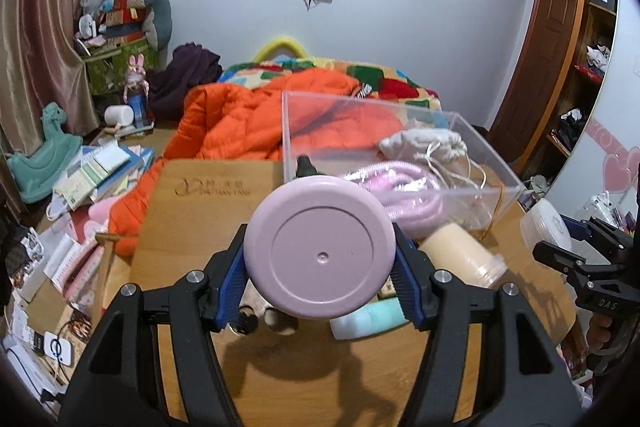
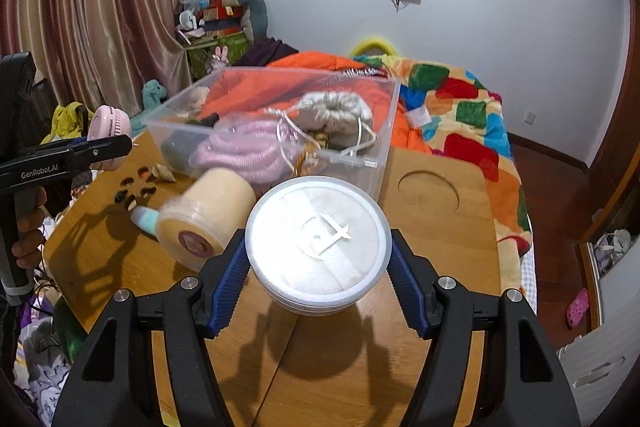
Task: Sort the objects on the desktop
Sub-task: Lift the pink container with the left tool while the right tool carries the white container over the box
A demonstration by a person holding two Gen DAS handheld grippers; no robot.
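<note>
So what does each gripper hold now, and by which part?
The left gripper clamps the pink round fan by its rim. The right gripper clamps the white round container by its sides.

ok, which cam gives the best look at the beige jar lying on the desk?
Right wrist: the beige jar lies on its side in full view, its round end label facing the camera. In the left wrist view the pink disc held in the left gripper hides part of the jar, and no label shows.
</note>
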